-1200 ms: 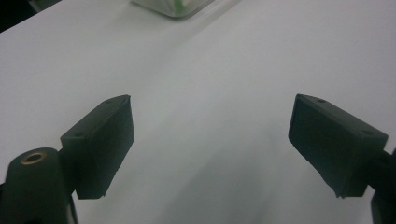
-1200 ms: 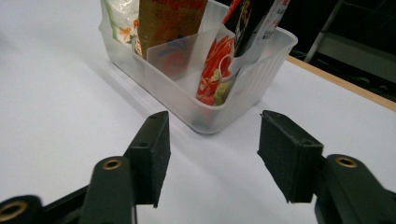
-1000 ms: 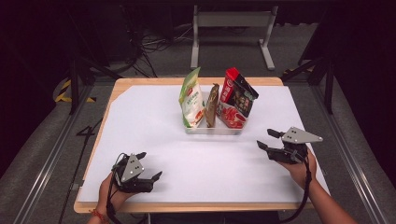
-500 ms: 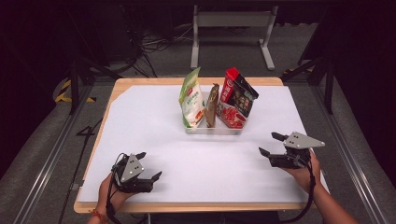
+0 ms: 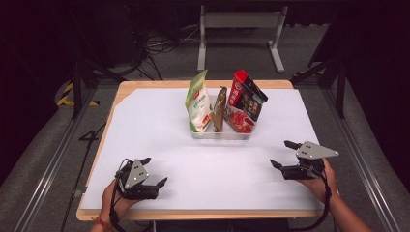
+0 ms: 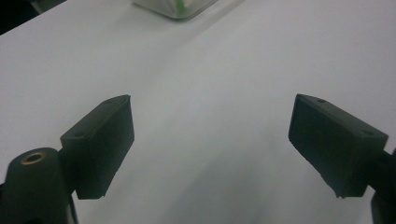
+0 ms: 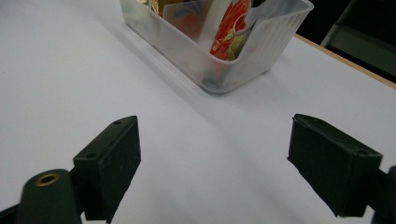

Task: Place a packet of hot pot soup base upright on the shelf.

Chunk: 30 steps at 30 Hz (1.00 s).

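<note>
Toward the far middle of the white table cover [image 5: 159,125], a clear plastic bin [image 5: 222,133] stands with snack packets upright in it: a green-and-white pouch [image 5: 197,100] at its left end, a slim brown packet [image 5: 220,108] in the middle, and a red-and-black bag [image 5: 245,99] leaning at the right, with a red packet [image 5: 239,121] low in front of it. From the right gripper view the bin [image 7: 224,56] shows a ribbed translucent wall and rounded corner, with red, orange and green printing visible through it, and it sits ahead of the jaws, apart from them. Nearer the person, the right gripper [image 5: 284,155] hovers over the bare cover to the bin's right and front, held in the right hand [image 5: 316,176]; its jaws have just been opening and now stand wide, with nothing between them but white surface. On the other side, near the table's front edge, the left gripper [image 5: 153,173] rests in the left hand [image 5: 116,198], well apart from the bin; its jaws are likewise spread and released, with plain cover between the pads. A corner of the bin [image 6: 177,7] appears at the top of the left gripper view. Beneath the cover, the wooden table edge [image 5: 193,215] shows along the front.
</note>
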{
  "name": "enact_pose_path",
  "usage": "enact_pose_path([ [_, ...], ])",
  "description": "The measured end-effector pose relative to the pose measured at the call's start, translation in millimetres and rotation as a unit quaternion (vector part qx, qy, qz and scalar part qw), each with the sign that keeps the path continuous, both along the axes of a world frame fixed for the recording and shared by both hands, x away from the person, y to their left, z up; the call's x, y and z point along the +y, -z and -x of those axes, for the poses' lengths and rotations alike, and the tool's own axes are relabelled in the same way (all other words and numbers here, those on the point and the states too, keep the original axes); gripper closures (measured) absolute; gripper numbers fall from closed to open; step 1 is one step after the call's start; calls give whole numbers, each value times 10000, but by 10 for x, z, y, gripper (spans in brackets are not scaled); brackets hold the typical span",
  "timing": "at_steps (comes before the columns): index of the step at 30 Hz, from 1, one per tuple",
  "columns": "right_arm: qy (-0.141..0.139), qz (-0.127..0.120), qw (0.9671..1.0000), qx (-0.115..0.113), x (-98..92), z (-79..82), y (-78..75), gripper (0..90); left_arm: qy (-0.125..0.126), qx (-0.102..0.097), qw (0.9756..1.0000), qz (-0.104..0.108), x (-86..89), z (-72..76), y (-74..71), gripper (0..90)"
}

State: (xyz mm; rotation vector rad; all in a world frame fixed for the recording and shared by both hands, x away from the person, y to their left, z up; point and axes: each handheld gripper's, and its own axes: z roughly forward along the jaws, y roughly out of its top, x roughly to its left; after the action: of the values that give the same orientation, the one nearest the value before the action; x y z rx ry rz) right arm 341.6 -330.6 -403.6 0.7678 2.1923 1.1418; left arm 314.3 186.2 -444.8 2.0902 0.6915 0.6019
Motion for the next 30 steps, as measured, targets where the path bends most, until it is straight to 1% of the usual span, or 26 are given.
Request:
enact_pose_path([
  [9, -51, -54, 10000, -45, -86, 80, 11, 162, 5, -3, 10000, 4, 3, -8, 1, 151],
  [15, -45, -45, 10000, -11, -107, 129, 38, 160, -12, 0, 10000, 14, 12, -14, 3, 151],
  [18, -9, -24, 10000, 16, -132, 157, 61, 154, -4, -2, 10000, 23, 9, -17, 3, 151],
  [22, 35, -97, 9999, 58, -182, 196, 77, 152, -8, 3, 10000, 27, 6, -21, 2, 151],
  [25, 32, -83, 9999, 59, -211, 236, 86, 150, -4, 7, 10000, 1, 1, -25, 6, 151],
  [30, 120, -69, 9999, 83, -288, 304, 116, 139, -15, 15, 10000, 37, 4, -35, 3, 150],
])
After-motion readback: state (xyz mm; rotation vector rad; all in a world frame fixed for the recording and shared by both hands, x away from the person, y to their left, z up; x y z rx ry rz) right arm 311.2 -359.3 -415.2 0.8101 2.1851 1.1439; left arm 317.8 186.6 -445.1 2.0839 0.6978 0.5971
